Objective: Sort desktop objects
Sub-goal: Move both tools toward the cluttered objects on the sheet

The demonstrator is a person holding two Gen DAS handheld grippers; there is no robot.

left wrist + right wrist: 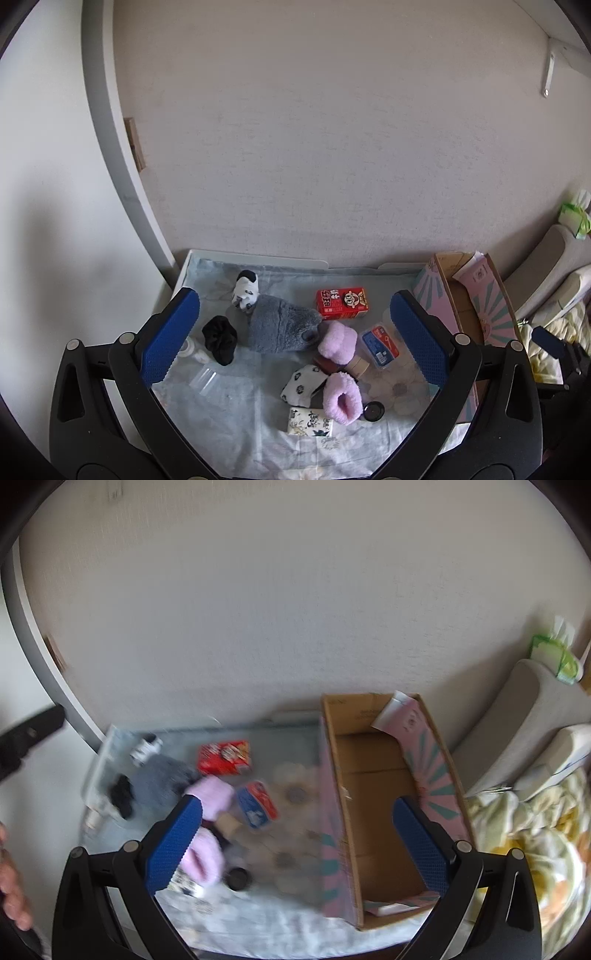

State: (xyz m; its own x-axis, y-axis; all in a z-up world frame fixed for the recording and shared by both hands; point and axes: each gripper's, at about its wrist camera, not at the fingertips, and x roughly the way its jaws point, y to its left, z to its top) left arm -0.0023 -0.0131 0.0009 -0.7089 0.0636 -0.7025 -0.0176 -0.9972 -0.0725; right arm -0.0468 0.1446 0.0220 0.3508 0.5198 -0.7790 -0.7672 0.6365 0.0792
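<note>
A table under a pale floral cloth (pixel 236 417) holds a grey fluffy sock (pixel 280 326), a black sock (pixel 219 339), a black-and-white sock (pixel 245 290), two pink fluffy socks (pixel 341 398), a red carton (pixel 341 302), a blue-labelled clear box (pixel 380 346), a tissue pack (pixel 312 422) and a patterned pouch (pixel 301 384). My left gripper (pixel 295 339) is open and empty above them. My right gripper (pixel 297 843) is open and empty, over the edge of an open cardboard box (pixel 376 775). The right wrist view is blurred.
The pink-sided cardboard box (pixel 465 306) stands at the table's right end, empty inside. A wall runs behind the table. A bed with pillows (pixel 517 716) and a rumpled quilt (pixel 535 830) lies to the right. A small dark lid (pixel 373 410) and clear cups (pixel 203 380) also lie on the cloth.
</note>
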